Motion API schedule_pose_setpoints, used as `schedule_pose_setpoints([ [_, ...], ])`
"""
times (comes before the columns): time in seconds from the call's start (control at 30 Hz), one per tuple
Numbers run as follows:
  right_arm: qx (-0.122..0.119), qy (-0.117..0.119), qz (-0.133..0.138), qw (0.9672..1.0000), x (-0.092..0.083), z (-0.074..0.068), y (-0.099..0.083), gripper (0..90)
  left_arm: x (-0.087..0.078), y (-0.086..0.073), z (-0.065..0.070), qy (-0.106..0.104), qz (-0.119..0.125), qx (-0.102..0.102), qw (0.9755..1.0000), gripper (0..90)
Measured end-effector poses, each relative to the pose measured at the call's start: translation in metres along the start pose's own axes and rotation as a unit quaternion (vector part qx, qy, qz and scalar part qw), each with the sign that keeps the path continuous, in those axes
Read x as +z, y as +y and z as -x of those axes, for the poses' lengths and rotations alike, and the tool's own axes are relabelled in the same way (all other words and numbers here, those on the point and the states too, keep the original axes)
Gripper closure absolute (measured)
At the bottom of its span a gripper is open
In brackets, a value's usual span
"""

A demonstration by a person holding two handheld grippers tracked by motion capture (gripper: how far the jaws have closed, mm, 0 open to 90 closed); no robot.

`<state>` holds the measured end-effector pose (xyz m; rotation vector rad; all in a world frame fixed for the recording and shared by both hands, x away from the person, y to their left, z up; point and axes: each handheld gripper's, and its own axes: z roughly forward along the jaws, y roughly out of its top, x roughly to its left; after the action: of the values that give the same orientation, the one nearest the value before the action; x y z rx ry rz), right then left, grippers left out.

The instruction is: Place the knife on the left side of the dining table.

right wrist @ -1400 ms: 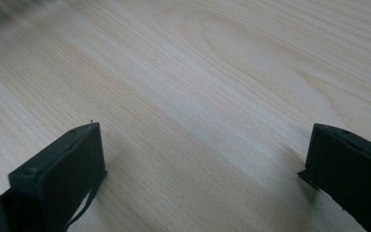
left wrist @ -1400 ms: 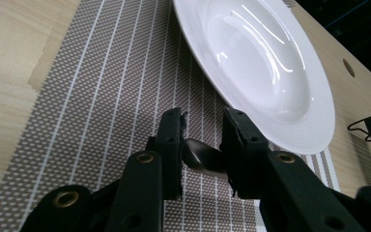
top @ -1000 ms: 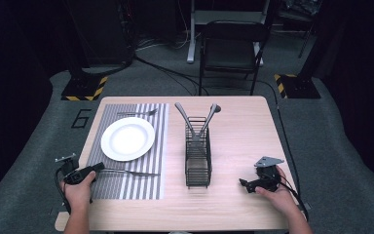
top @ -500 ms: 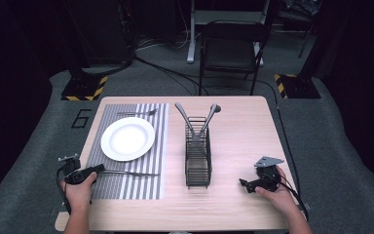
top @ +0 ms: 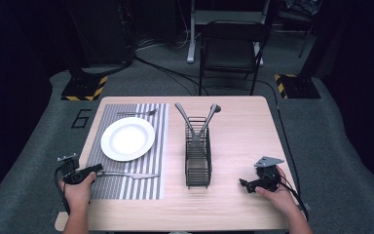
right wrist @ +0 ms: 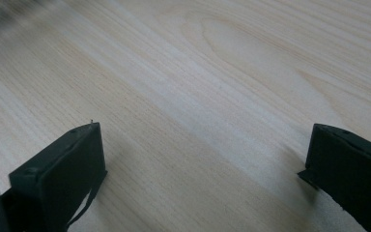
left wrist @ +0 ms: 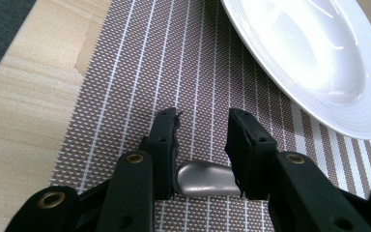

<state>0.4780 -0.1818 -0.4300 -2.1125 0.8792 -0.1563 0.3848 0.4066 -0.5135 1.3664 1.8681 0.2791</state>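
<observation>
1. The left gripper (left wrist: 202, 145) had just been opening; its fingers (left wrist: 166, 140) stood narrowly apart, with the knife (top: 129, 174) handle between them on the placemat (top: 126, 187), below the plate (top: 127, 138).
2. Release was judged under way, the knife apparently placed.
3. The right gripper (right wrist: 203, 179) was held wide open and empty over the worktop (top: 243, 136).

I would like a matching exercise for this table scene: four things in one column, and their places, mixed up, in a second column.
Things:
1. plate
2. knife
3. fork
4. rack

Places:
A. on the bare wood, in the middle of the table
B. on the mat's far edge, beyond the plate
C. on the mat's near part, its handle end between the left gripper's jaws
D. on the striped mat, in its middle

Pairs: 1-D, 2-C, 3-B, 4-A
</observation>
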Motion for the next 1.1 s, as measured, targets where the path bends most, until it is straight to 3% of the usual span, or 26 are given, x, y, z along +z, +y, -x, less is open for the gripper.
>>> schedule_pose_setpoints([
  [0.23, 0.0, 0.0, 0.0, 1.0, 0.0, 0.0, 0.0, 0.0, -0.003, 0.002, 0.009, -0.012, 0.004, 0.016, 0.9998, 61.5],
  [0.4, 0.0, 0.0, 0.0, 1.0, 0.0, 0.0, 0.0, 0.0, -0.004, 0.001, 0.023, -0.021, 0.006, 0.052, 0.9984, 59.5],
  [0.47, -0.001, 0.0, 0.001, 1.0, 0.0, 0.0, 0.0, 0.0, -0.006, 0.002, 0.028, -0.021, 0.008, 0.076, 0.9968, 57.5],
  [0.6, -0.001, 0.0, 0.001, 1.0, 0.0, 0.0, 0.0, 0.0, -0.006, 0.0, 0.041, -0.033, 0.016, 0.094, 0.9949, 54.2],
  [0.67, 0.0, 0.0, 0.0, 1.0, 0.0, 0.0, 0.0, 0.0, -0.006, 0.0, 0.045, -0.036, 0.012, 0.114, 0.9927, 52.8],
  [0.87, 0.0, 0.0, 0.0, 1.0, 0.0, 0.0, 0.0, 0.0, -0.004, -0.003, 0.061, -0.051, 0.006, 0.134, 0.9896, 51.6],
  [0.93, 0.0, 0.0, 0.0, 1.0, 0.0, 0.0, 0.0, 0.0, -0.004, -0.003, 0.064, -0.056, 0.0, 0.152, 0.9869, 51.5],
  [1.1, -0.001, 0.0, 0.0, 1.0, 0.0, 0.0, 0.0, 0.0, -0.004, -0.006, 0.075, -0.063, -0.003, 0.164, 0.9844, 51.3],
])
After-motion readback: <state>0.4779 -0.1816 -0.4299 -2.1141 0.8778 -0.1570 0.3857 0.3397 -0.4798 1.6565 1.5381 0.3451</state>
